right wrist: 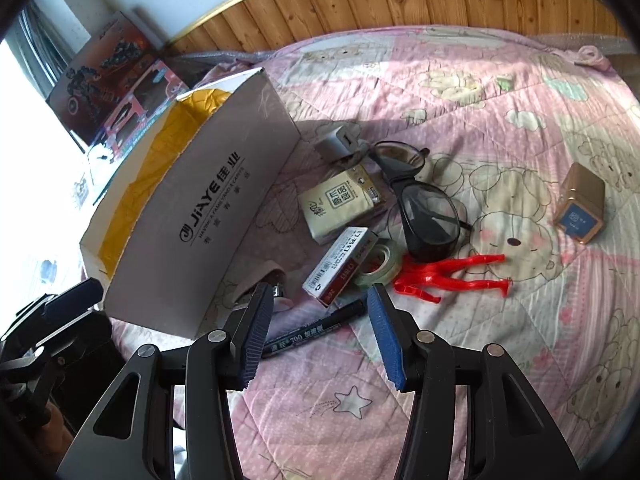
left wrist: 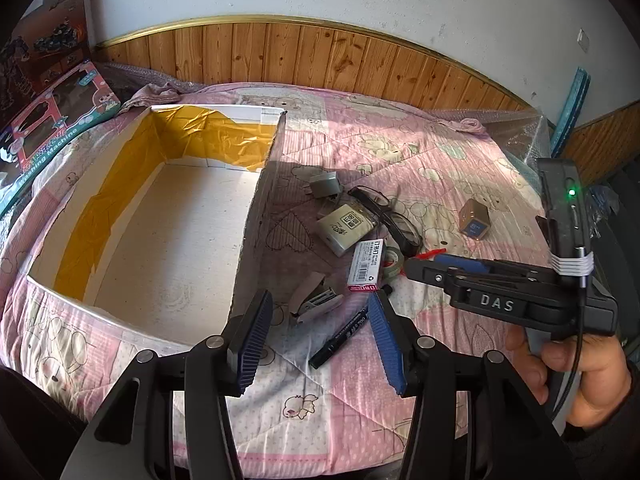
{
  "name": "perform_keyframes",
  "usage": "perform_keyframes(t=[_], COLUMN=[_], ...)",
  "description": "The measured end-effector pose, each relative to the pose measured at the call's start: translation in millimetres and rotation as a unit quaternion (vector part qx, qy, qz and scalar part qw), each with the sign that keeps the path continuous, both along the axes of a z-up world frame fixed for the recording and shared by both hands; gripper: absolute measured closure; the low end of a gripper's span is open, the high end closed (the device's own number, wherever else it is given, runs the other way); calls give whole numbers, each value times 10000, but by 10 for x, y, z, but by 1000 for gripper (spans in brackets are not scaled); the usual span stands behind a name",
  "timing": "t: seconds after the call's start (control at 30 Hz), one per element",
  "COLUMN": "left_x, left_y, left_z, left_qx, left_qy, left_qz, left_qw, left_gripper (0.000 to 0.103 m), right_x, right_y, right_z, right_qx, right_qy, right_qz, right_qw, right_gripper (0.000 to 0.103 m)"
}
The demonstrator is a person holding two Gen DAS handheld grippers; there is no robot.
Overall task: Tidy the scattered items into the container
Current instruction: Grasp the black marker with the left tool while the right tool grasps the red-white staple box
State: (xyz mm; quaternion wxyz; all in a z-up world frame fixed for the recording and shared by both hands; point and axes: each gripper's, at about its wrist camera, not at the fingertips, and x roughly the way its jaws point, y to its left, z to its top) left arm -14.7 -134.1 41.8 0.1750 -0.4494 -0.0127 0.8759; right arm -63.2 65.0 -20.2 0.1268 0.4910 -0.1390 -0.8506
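both our tools gape wide and hold nothing: left tool [left wrist: 320, 312], right tool [right wrist: 320, 306]. nearest us on the bed [right wrist: 500, 360] lies a black marker [right wrist: 316, 332], then a stapler [left wrist: 316, 302], staple box [right wrist: 340, 260], tape roll [right wrist: 378, 266] and red clip [right wrist: 448, 278]. farther lie glasses [right wrist: 428, 216], tissue pack [right wrist: 340, 204] and charger [right wrist: 338, 140]. the empty box [left wrist: 160, 220] sits toward the bed's left edge.
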Motion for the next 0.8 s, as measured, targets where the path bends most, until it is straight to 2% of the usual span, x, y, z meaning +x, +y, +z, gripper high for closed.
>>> perform_keyframes(t=[0.1,0.2,0.37,0.5,0.6,0.63,0.67,0.8], left_x=[-27,-78,-170,-176,-170,-179,-191,-241], left_y=[78,138,237,302,362,380,394,438], left_z=[-49,-114,-225,-247,-282,-315,-360,-572], left_qx=[-89,-152,-236,-110,-54,-46,-51,-82], left_qy=[-41,-103,-154,-73,-53,-76,-122,-350], left_qz=[-62,-85,-104,-238,-436,-479,-506,-576], left_qw=[9999,9998,9995,9996,9990,9988,9986,9977], left_gripper=[51,51,51,51,51,51,51,51], right_x=[-78,-177,-362,-506,-573,-589,-603,-580], right_y=[-16,-65,-61,-53,-140,-151,-156,-97], right_z=[-177,-223,-390,-588,-606,-602,-603,-578], right_qx=[-226,-363,-227,-339,-154,-96,-84,-350], right_qy=[-41,-44,-219,-469,-397,-386,-424,-543], right_qz=[37,171,179,195,335,319,337,342], right_qw=[9997,9992,9993,9981,9985,9987,9985,9973], right_gripper=[50,50,50,52,55,70,80,84])
